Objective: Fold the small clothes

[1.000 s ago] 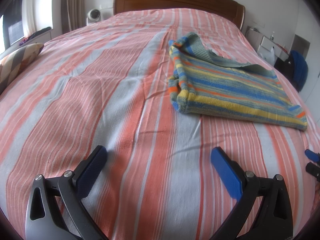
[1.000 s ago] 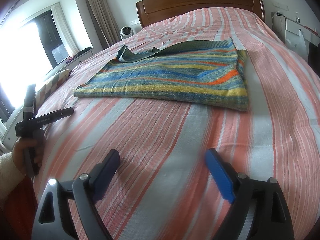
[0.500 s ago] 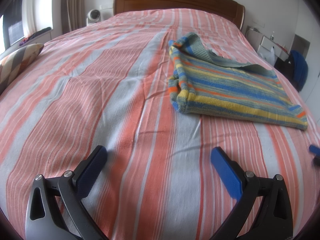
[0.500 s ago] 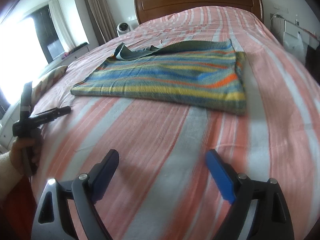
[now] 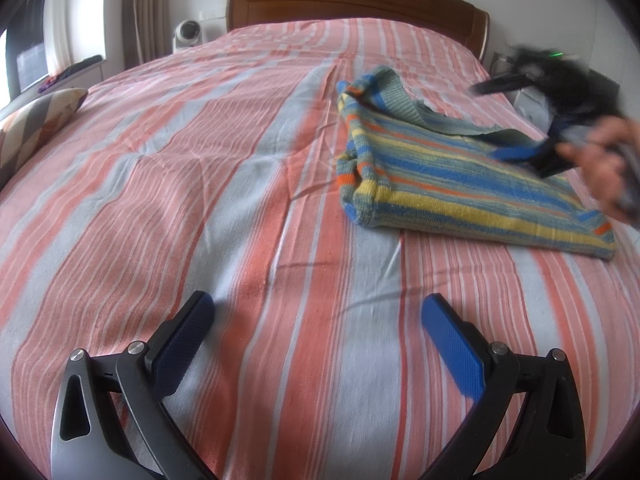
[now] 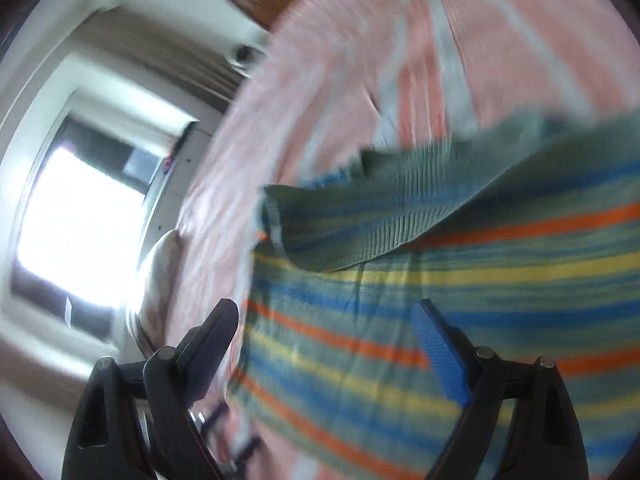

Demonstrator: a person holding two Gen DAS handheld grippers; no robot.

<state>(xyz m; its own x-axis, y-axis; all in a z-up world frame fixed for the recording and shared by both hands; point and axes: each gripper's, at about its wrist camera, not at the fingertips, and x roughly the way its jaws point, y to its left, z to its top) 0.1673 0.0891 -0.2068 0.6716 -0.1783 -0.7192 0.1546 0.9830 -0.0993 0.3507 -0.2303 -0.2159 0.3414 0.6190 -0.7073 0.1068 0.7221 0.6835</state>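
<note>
Striped knit garment (image 5: 460, 184) in blue, yellow, orange and grey-green, lying mostly flat on the pink, orange and pale-grey striped bed (image 5: 200, 200), toward the bed's right edge and about midway between headboard and foot. Already doubled along its left side, with a grey-green ribbed hem (image 6: 380, 216) curled up and over at the far end.

Left tool (image 5: 318, 336), black frame with 2 blue textured pads, released and wide, poised over bare bedspread near the foot edge, well apart from the garment, nothing between the pads.

Right tool (image 6: 324, 344), same build, also released and wide, blurred and tilted, poised over the garment's striped face with no cloth pinched. In the left view, right hand (image 5: 596, 168) visible at the bed's right edge, over the garment's right portion.

Likely step: reaching for a hold to make the next fold. To do it well: level the tilted tool first, drop onto 1 corner or the ribbed hem rather than the middle, pinch all layers together, bring the left tool to the matching corner, then lift low and carry across so the edges meet squarely. Flatten the curled hem beforehand to avoid a lump.
</note>
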